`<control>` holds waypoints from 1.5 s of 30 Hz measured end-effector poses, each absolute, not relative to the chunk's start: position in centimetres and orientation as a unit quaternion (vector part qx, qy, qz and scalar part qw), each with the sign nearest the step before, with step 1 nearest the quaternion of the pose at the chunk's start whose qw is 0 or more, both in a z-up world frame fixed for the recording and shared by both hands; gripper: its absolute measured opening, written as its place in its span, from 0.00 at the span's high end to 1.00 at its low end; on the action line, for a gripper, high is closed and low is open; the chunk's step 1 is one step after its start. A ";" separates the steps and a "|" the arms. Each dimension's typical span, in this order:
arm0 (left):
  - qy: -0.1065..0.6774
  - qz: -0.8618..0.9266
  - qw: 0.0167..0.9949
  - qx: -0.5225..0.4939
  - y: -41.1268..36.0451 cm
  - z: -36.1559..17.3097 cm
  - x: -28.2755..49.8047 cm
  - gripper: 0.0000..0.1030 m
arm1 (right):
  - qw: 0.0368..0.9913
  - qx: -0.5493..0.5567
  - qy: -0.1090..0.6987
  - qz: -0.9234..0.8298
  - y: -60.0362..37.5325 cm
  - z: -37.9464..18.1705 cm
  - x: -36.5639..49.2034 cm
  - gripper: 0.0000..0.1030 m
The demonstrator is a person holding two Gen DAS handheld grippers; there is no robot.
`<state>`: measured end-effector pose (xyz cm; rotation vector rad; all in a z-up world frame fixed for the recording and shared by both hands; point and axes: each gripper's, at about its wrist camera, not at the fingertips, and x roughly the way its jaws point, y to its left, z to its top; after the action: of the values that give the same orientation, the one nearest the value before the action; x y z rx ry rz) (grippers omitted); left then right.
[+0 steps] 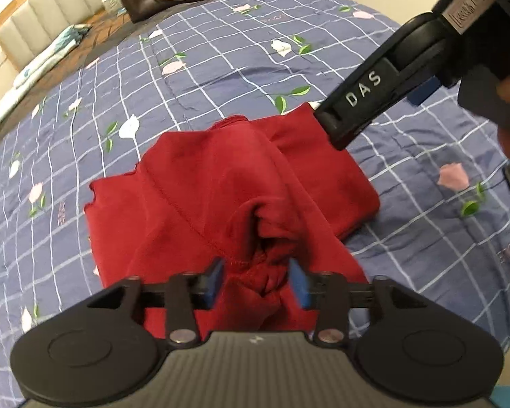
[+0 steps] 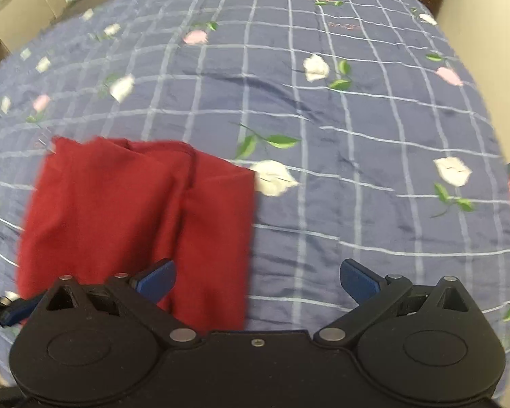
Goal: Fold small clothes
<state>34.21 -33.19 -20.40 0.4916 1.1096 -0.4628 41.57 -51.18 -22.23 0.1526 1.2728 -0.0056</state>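
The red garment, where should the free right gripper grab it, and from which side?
Probably the far right corner of the red garment, next to the white flower print. That corner lies flat on the quilt, so come in low from the bare quilt on the right. The right gripper is open; the left gripper holds the bunched near end.

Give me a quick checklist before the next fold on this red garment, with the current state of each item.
1. Left gripper shut on the red garment: ok, cloth bunched between its fingers.
2. Right gripper free: ok, open, holding nothing.
3. Garment flat: not ok, near edge lifted and puckered.
4. Far edges aligned: cannot tell, right wrist view blurred.
5. Quilt clear beside the garment: ok.
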 end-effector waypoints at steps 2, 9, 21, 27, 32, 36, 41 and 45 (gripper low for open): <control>0.525 -0.203 0.801 0.205 -32.2 -19.8 34.0 0.33 | 0.807 0.104 0.581 0.013 -51.1 -21.8 41.5 0.01; 0.555 -0.090 0.819 0.115 -26.9 -18.1 34.5 0.04 | 0.794 0.216 0.564 0.073 -48.9 -22.1 43.0 0.06; 0.580 0.089 0.807 -0.060 -15.8 -18.8 37.3 0.02 | 0.756 0.240 0.605 0.070 -45.6 -25.3 43.4 0.92; 0.580 0.063 0.810 -0.058 -16.6 -18.5 38.6 0.02 | 0.787 0.219 0.571 0.080 -48.4 -22.4 41.1 0.94; 0.591 0.029 0.805 -0.038 -18.9 -19.4 39.4 0.02 | 0.781 0.218 0.583 0.047 -51.2 -23.3 39.9 0.93; 0.611 0.020 0.791 -0.005 -21.0 -20.8 40.2 0.02 | 0.776 0.212 0.592 0.038 -51.7 -24.8 39.9 0.93; 0.615 0.013 0.788 0.014 -22.4 -20.8 40.3 0.02 | 0.780 0.202 0.592 0.035 -51.5 -25.2 40.1 0.93; 0.612 0.015 0.790 0.030 -22.9 -20.6 40.5 0.02 | 0.776 0.196 0.598 0.034 -51.6 -25.6 39.8 0.90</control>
<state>40.48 -22.95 -20.56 0.0640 1.3173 0.0315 39.79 -51.62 -25.58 0.4245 1.2938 0.0740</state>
